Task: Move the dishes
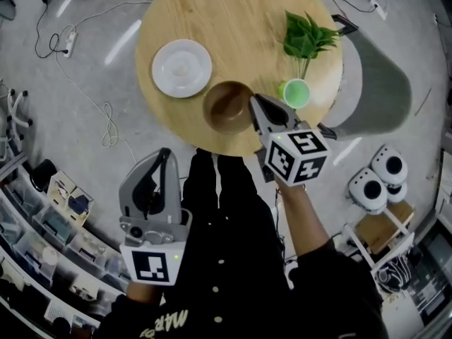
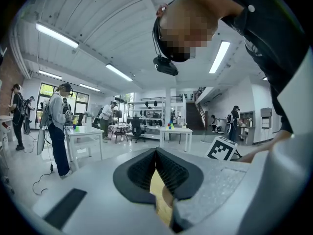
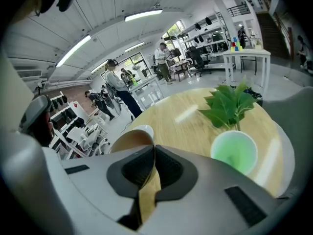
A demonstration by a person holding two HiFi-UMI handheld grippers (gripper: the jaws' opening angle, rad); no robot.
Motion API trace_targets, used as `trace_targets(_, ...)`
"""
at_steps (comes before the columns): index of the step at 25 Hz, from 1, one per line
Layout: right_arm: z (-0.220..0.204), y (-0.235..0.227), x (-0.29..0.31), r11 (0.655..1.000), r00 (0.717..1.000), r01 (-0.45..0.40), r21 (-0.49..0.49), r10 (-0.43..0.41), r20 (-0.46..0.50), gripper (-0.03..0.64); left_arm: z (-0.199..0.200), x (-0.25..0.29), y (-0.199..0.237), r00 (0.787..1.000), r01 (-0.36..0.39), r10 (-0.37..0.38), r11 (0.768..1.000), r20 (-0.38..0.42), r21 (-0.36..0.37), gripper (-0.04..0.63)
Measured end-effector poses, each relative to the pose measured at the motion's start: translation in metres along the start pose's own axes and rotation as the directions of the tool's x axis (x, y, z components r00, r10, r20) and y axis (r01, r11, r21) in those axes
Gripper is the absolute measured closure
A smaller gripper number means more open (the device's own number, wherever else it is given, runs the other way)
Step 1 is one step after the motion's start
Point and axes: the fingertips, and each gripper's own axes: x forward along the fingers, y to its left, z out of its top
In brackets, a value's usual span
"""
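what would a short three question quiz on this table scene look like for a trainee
1. True or false: the right hand-held gripper is shut on the brown bowl's rim.
2. Which stands closest to the plant? A white plate, B green cup, C brown bowl.
3. Fill in: the left hand-held gripper, off the table, has its jaws ____.
Key: 1 true; 2 B; 3 shut.

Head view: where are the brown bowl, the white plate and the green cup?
brown bowl [image 1: 227,108], head view, on its inner bottom.
white plate [image 1: 181,68], head view, on its centre.
green cup [image 1: 295,92], head view, on its inside.
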Motion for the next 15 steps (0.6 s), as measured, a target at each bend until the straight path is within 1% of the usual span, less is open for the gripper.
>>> trace_targets(11,-0.052,-0.074,-0.051,0.992,0.995,0.090,0.084,-0.087,-0.037,0.607,-0.001,0.018,-0.039,0.998,0.057,-0.057,0.998,-0.012,0.020,0.592)
trace_targets(15,-0.066,-0.092,-0.061,0.989,0.994,0.108,0.100,-0.104,-0.047,0.607,-0.002,0.023,-0.052,0.997,0.078,-0.077,0.997,-0.019,0.026,0.592)
